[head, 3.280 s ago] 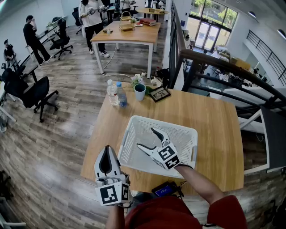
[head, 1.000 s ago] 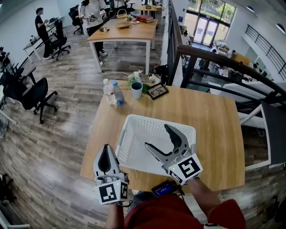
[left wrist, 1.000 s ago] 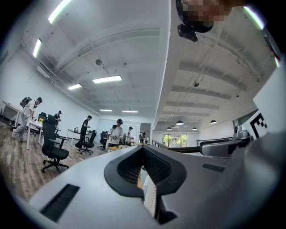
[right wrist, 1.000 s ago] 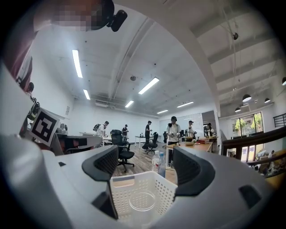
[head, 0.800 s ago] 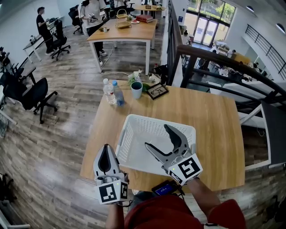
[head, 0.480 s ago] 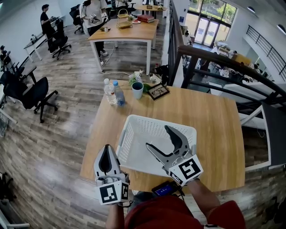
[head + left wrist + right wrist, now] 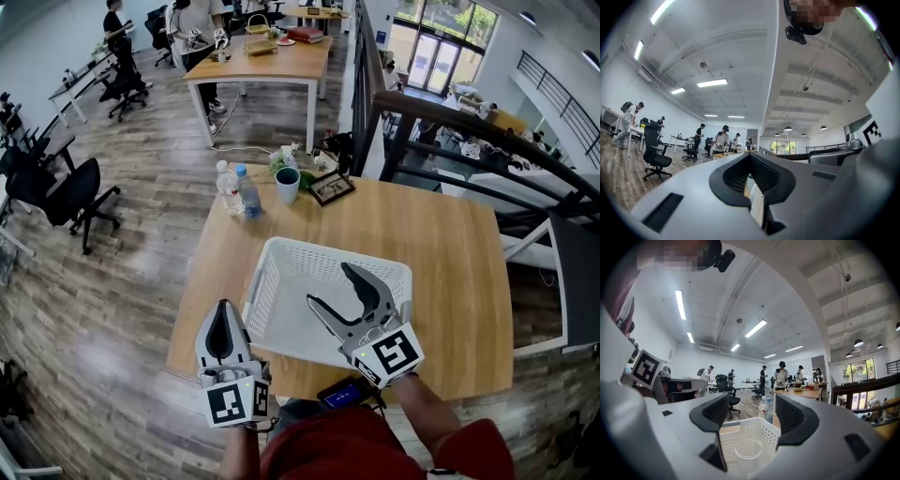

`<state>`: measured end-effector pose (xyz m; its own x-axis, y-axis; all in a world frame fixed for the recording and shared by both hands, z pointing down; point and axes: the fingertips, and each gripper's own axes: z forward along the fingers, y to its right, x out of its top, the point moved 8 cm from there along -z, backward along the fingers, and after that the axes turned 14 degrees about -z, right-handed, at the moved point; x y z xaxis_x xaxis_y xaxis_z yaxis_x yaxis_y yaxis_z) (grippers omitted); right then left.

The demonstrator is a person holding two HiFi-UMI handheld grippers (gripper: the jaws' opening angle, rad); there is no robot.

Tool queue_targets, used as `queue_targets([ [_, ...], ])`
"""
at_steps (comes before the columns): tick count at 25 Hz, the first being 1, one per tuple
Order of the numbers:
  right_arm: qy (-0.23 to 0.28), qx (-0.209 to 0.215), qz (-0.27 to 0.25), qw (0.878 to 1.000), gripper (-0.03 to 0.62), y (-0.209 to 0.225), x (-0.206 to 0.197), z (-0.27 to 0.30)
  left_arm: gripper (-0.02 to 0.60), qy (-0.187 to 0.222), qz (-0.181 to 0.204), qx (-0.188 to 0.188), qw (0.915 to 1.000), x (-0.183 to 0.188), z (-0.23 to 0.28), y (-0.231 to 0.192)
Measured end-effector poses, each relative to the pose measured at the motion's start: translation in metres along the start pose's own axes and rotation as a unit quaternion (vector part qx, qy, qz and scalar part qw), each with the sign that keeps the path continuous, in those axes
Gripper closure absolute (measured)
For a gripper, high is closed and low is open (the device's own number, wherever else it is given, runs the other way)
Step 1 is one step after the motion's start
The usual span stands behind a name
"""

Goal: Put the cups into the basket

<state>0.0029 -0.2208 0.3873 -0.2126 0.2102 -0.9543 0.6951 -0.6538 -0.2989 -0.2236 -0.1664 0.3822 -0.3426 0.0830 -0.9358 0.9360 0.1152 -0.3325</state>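
Note:
A white perforated basket (image 7: 328, 251) stands in the middle of the wooden table (image 7: 441, 244). My right gripper (image 7: 328, 283) hovers over its near half. Its jaws are closing, still wide apart, with nothing between them. In the right gripper view a clear cup (image 7: 749, 449) sits on the basket's (image 7: 740, 432) floor, below and beyond the right gripper (image 7: 752, 416). A teal cup (image 7: 288, 185) stands upright at the table's far left edge. My left gripper (image 7: 222, 307) is shut and empty, held at the table's near left corner, left of the basket.
Two water bottles (image 7: 236, 189) stand left of the teal cup and a framed picture (image 7: 333, 189) lies to its right. A phone (image 7: 345, 393) rests at the table's near edge. A railing runs behind the table. People and office chairs are far off.
My right gripper has lifted out of the basket and drawn back toward me since the oldest frame. Over the last second it barely moves and its jaws narrow slightly. The left gripper stays put.

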Motion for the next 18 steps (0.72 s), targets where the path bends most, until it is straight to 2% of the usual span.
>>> queue_targets([
  [4,0.002,-0.01,0.0,1.0,0.326,0.0027,0.0017,-0.0013,0.581,-0.001,-0.001,0.0,1.0,0.0006,0.0005,0.0012],
  [18,-0.002,-0.015,0.001,1.0,0.382,0.0007,0.0009,-0.0022,0.581,0.0,0.001,-0.002,1.0,0.0029,-0.0018,0.0011],
])
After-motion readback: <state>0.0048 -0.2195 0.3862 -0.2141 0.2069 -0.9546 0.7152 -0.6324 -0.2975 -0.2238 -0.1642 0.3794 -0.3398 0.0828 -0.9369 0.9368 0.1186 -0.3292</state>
